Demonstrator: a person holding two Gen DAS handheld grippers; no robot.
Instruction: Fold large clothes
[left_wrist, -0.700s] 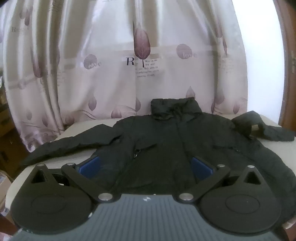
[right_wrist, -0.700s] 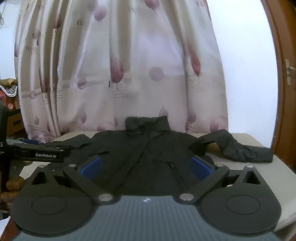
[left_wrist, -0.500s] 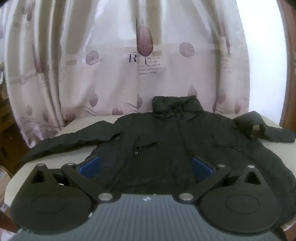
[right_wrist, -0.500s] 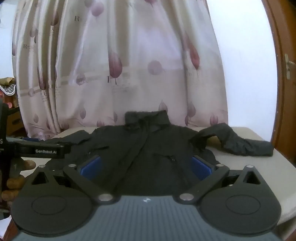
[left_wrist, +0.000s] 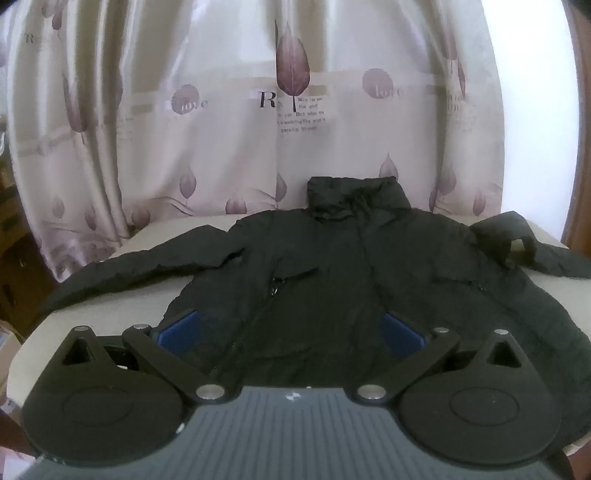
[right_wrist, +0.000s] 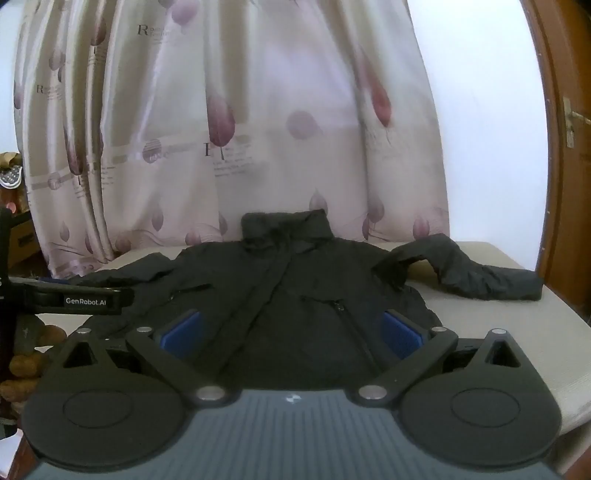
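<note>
Both grippers wide apart, black jacket (left_wrist: 332, 280) flat on beige table (right_wrist: 517, 332), patterned curtain (left_wrist: 258, 129) behind

We see a black jacket (left_wrist: 332, 280) spread front-up on the pale counter (left_wrist: 110, 306), collar toward a curtain (left_wrist: 221, 110) printed with purple leaves. Its one sleeve stretches out flat to our left; the other is bunched at the right. The left tongs (left_wrist: 291, 332) hang wide apart over the hem, gripping nothing.
</note>
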